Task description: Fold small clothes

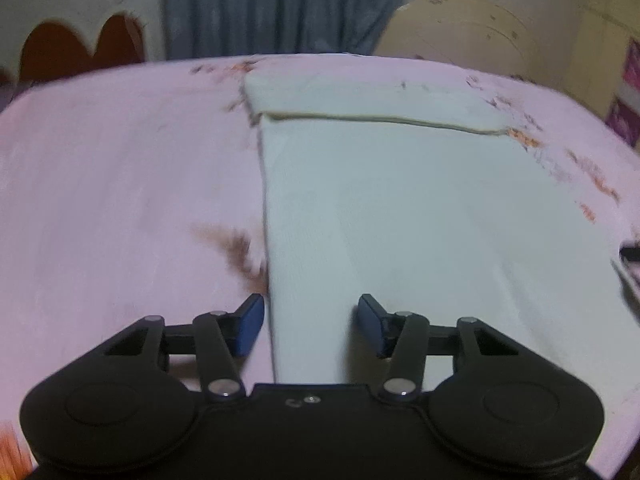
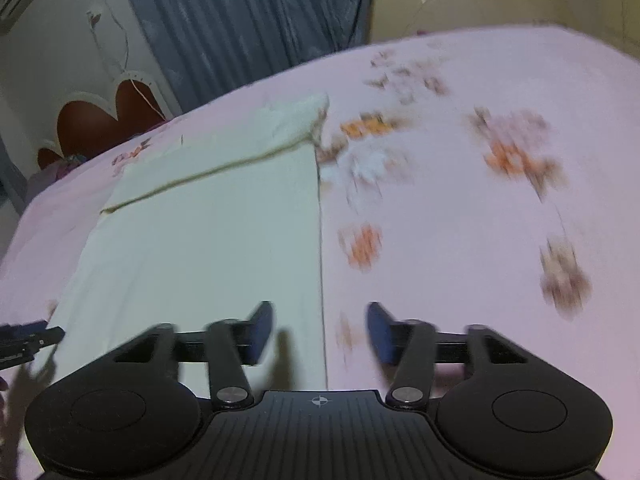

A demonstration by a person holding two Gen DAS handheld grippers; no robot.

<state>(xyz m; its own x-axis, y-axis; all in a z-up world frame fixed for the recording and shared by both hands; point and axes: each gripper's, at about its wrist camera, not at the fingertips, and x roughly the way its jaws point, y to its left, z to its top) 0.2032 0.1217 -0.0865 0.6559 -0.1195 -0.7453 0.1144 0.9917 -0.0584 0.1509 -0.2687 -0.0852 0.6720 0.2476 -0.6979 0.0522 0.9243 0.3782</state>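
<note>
A pale cream garment [image 1: 384, 200] lies flat on a pink floral bedsheet [image 1: 120, 184], with a folded-over layer showing as a seam across its far part. My left gripper [image 1: 311, 320] is open and straddles the garment's left edge near its front. In the right wrist view the same garment [image 2: 208, 232] lies left of centre. My right gripper [image 2: 320, 330] is open and straddles the garment's right edge. The left gripper's tip [image 2: 28, 338] shows at the left of the right wrist view.
The pink sheet [image 2: 460, 220] with orange flower prints stretches to the right. A grey-blue curtain [image 1: 280, 4] hangs behind the bed. A heart-shaped brown headboard [image 1: 80, 48] stands at the far left, and a cream cabinet [image 1: 480, 28] at the far right.
</note>
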